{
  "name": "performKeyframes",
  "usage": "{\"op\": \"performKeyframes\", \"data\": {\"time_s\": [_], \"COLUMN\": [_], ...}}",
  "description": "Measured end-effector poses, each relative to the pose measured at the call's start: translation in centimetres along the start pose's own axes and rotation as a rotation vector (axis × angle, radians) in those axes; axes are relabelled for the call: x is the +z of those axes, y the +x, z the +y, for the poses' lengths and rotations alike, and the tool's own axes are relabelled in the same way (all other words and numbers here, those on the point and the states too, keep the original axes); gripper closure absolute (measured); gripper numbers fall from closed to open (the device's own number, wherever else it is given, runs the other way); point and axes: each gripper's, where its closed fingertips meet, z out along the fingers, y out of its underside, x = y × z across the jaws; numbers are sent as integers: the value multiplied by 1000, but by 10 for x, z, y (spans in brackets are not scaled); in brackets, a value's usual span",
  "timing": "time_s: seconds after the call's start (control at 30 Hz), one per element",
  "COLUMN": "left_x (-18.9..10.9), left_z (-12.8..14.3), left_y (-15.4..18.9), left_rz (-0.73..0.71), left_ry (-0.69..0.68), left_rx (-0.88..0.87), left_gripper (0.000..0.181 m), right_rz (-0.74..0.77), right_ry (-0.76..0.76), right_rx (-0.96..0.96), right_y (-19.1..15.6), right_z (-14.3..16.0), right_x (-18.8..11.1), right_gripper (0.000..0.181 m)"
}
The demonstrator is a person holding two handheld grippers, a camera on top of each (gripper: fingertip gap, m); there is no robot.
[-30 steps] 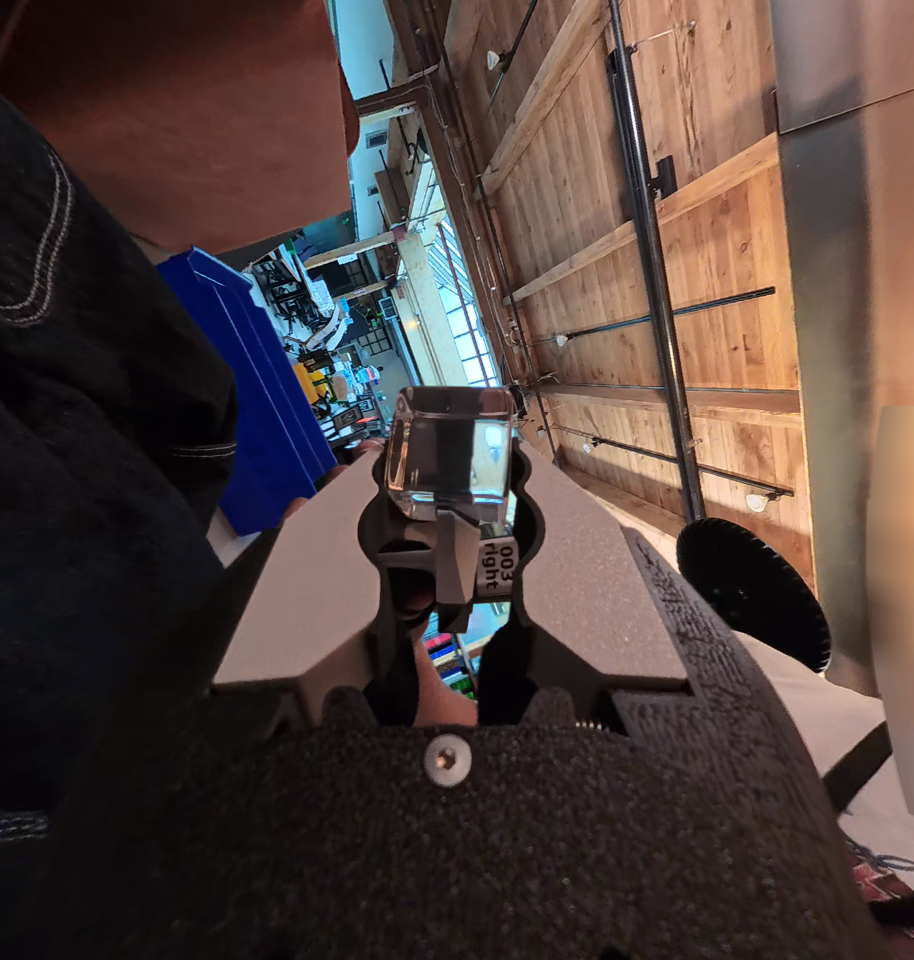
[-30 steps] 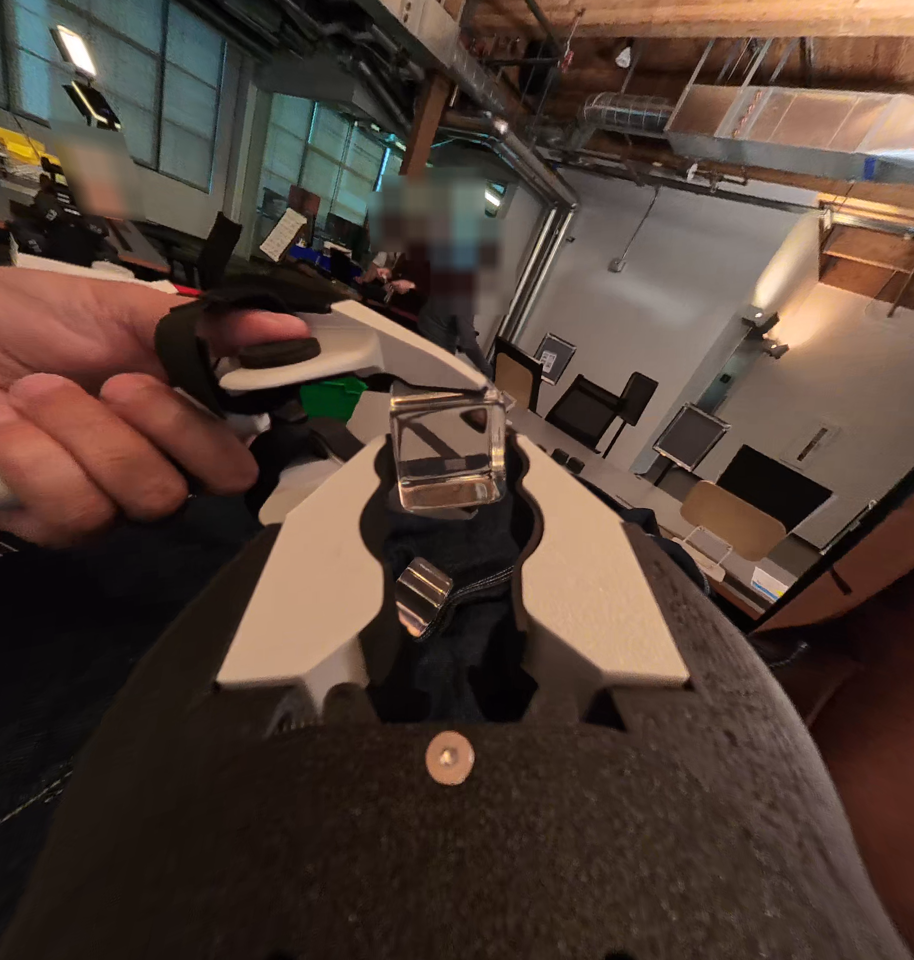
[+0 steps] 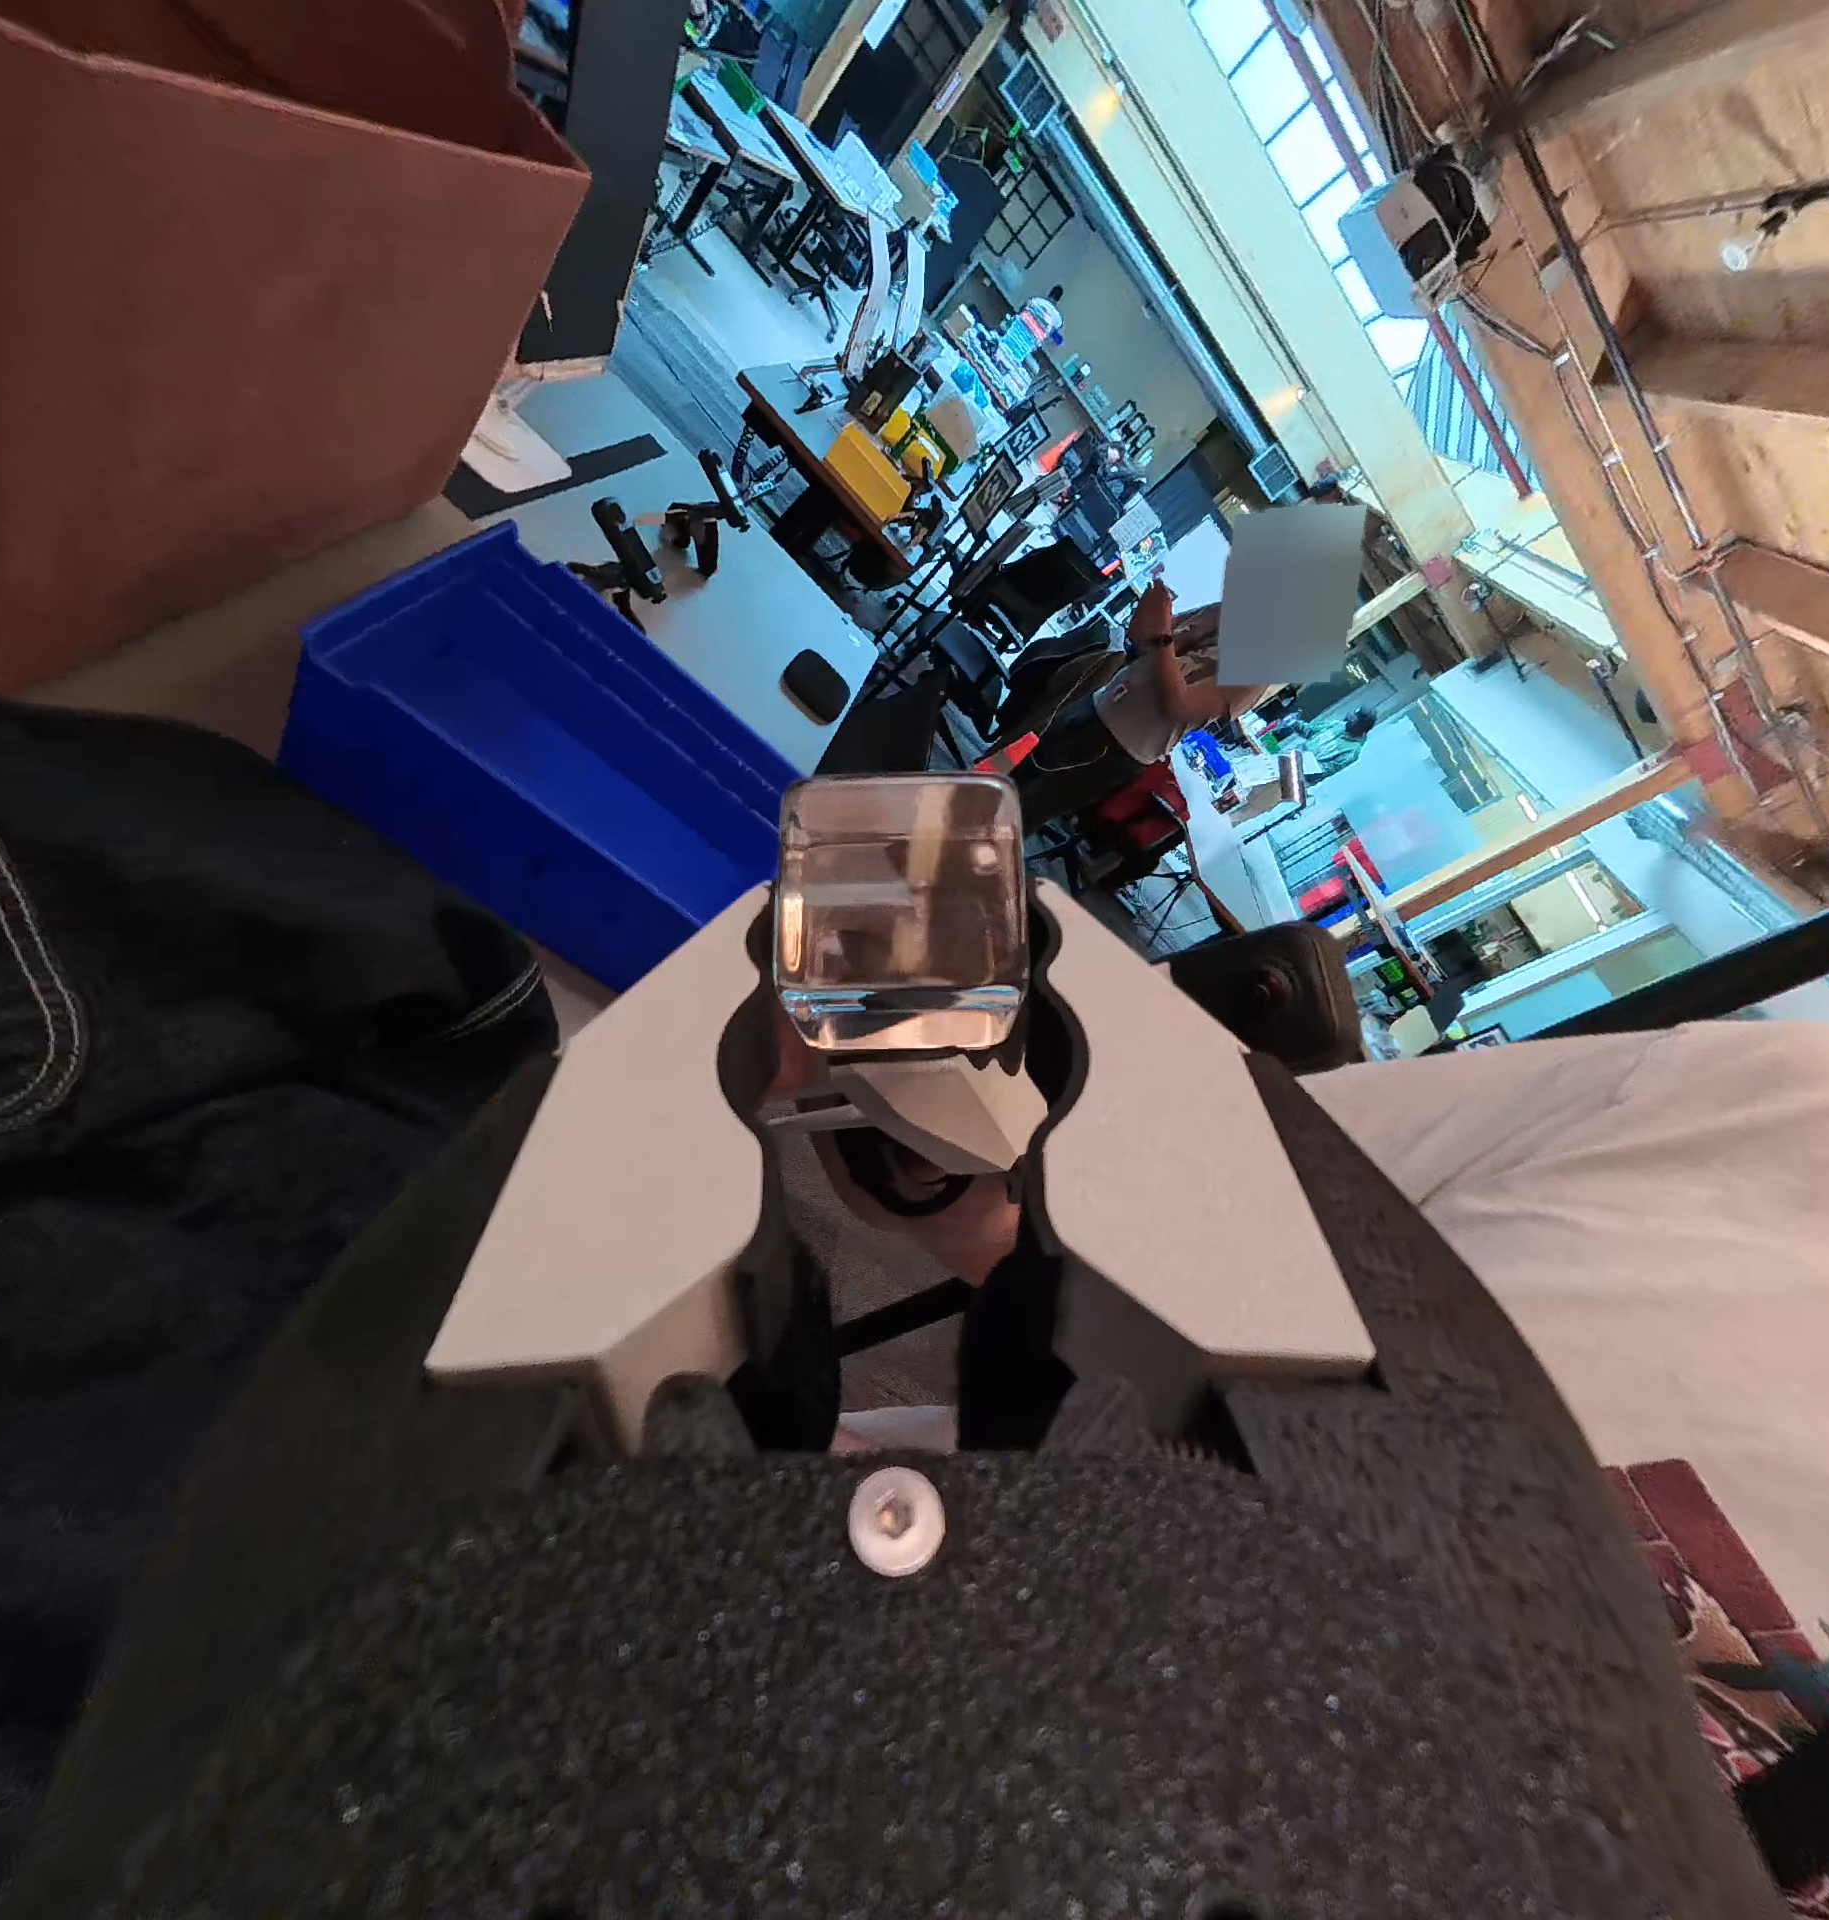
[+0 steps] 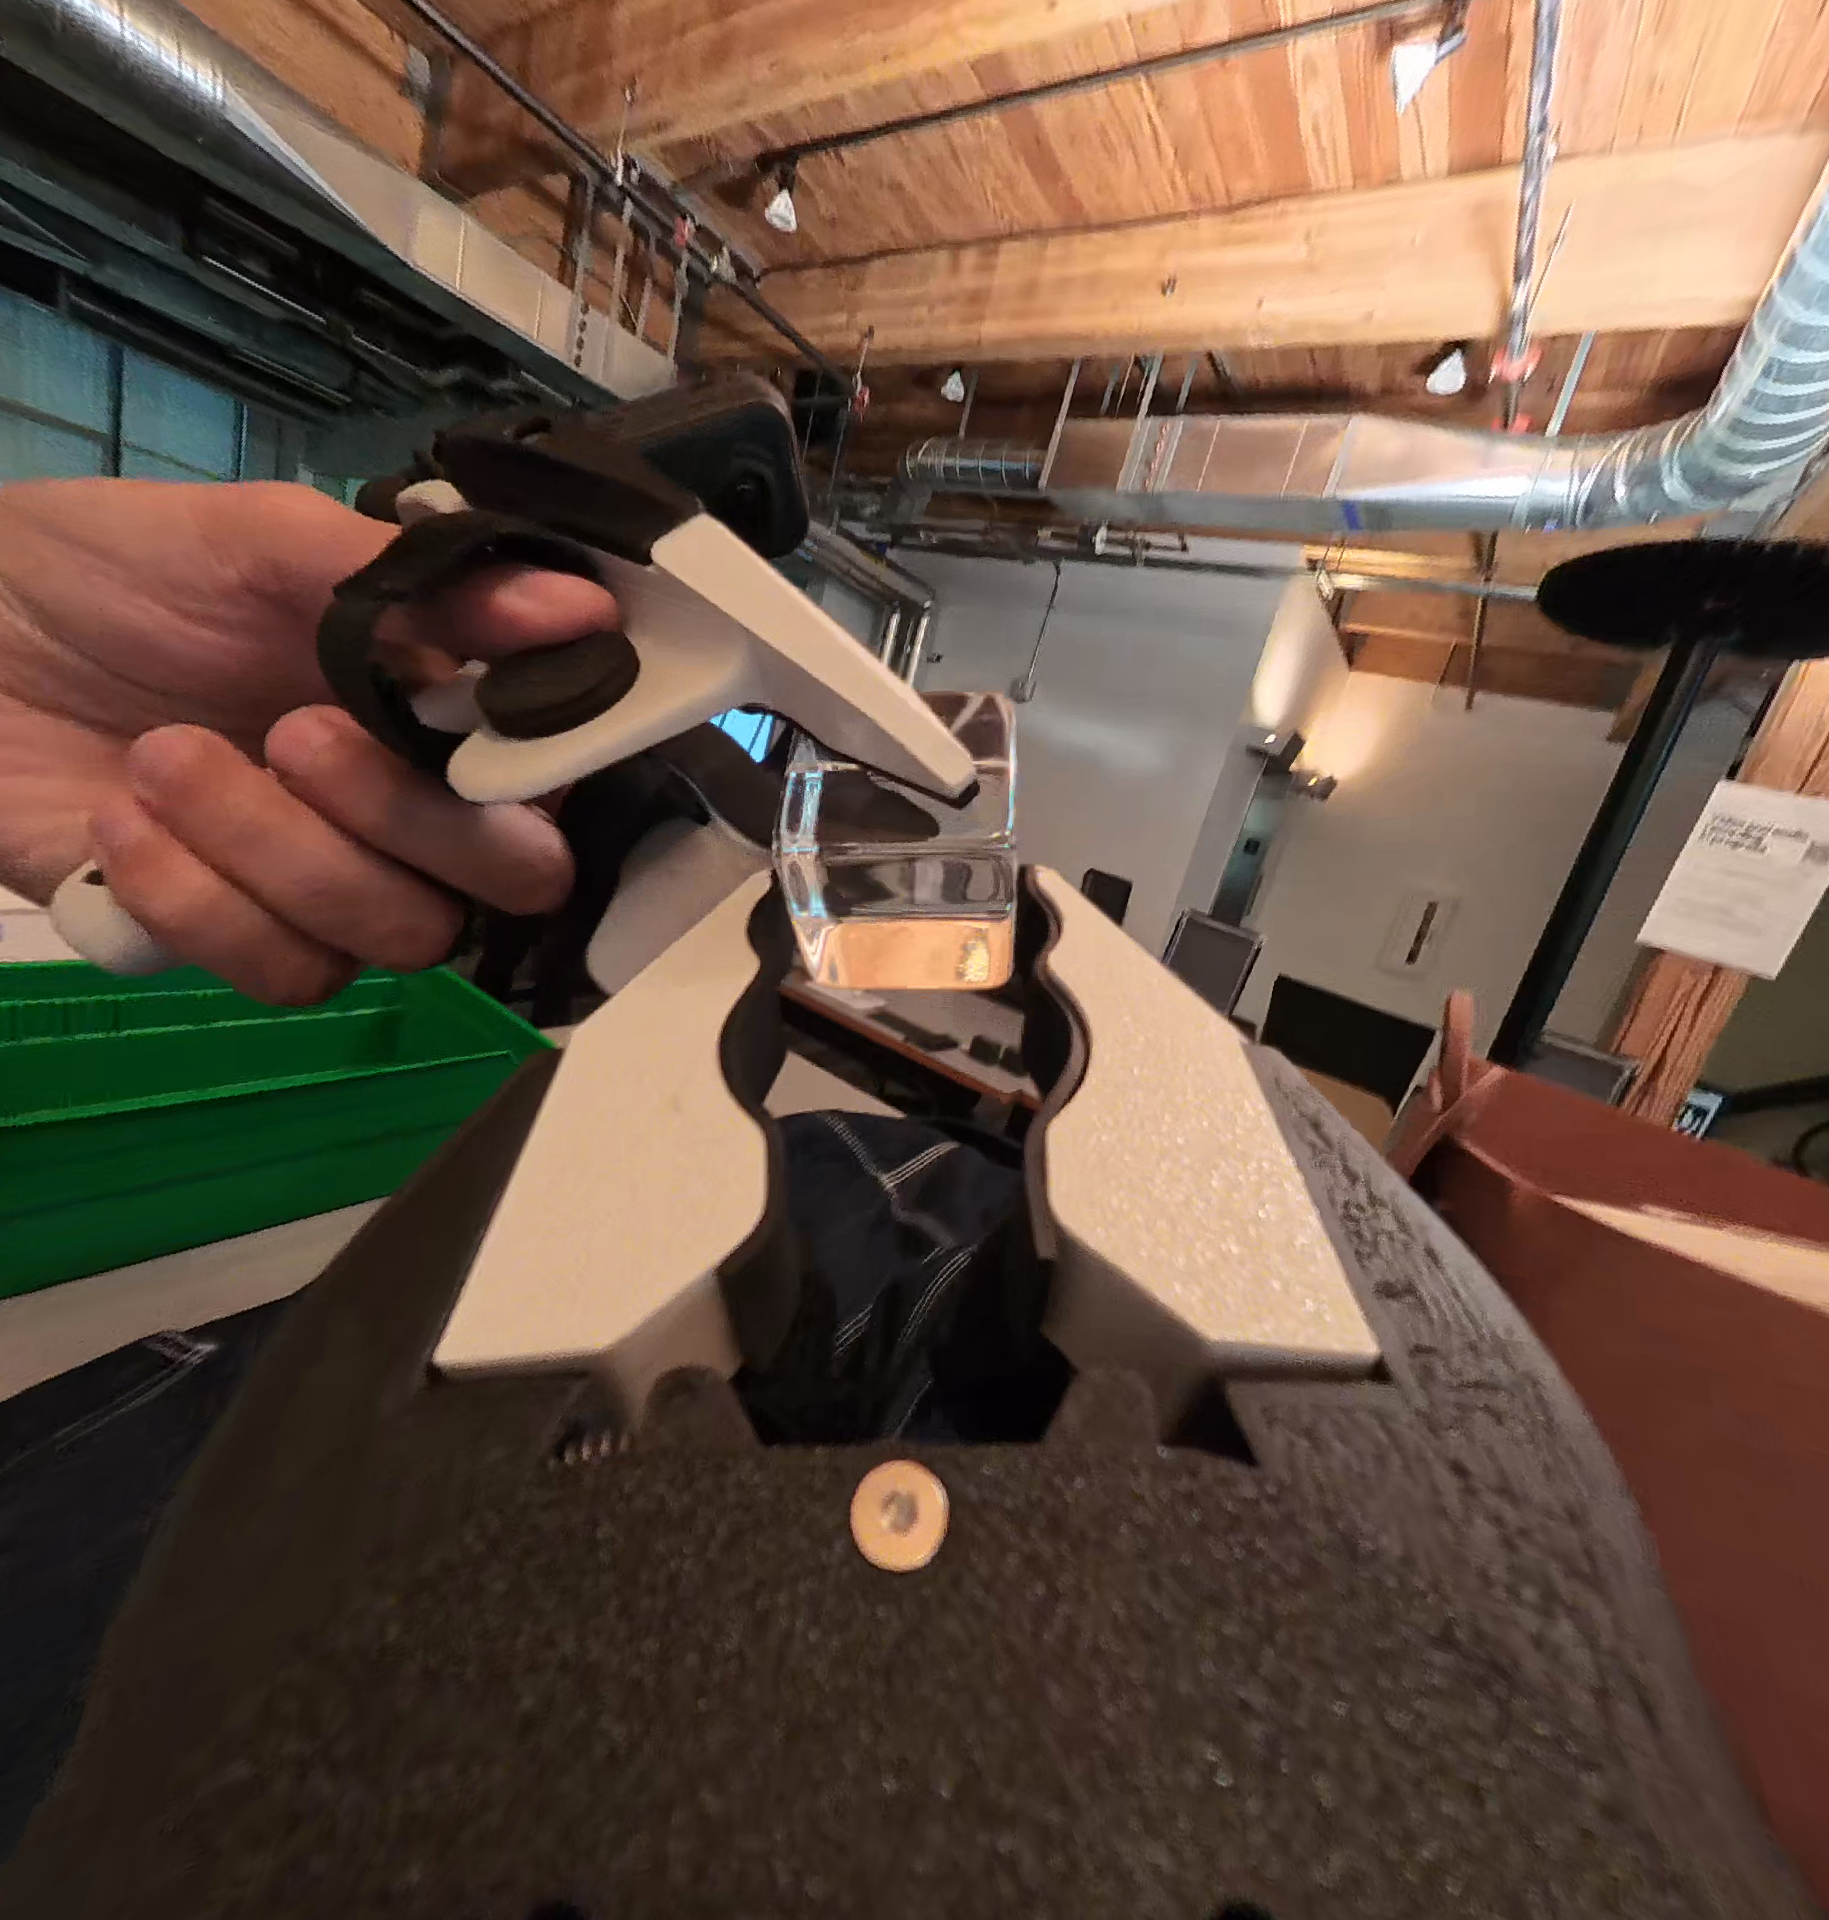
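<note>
Both grippers are clamped on one clear cube: left gripper, right gripper, cube at frame centre. A blue bin is shown only left-view, a green bin only right-view.

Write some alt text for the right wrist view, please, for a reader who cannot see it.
A clear cube is pinched by two handheld grippers at once: the right gripper in the foreground and the left gripper, held by a hand, reaching in from the left. A green bin sits lower left and a brown box at right, under a wooden ceiling.
</note>
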Motion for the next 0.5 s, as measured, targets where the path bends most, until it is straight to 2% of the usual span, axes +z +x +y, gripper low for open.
{"op": "performKeyframes", "data": {"time_s": [0.2,0.37,0.5], "left_x": [2,1,-1], "left_z": [-9,-15,-19], "left_y": [10,10,8], "left_rz": [-23,-28,12], "left_ry": [-22,-37,19], "left_rx": [50,59,49], "left_gripper": [137,136,136], "right_rz": [42,31,20], "right_ry": [79,78,60], "right_rx": [56,62,22], "right_y": [6,7,8], "right_z": [-12,-14,-12], "right_x": [2,6,10], "right_gripper": [139,138,139]}}
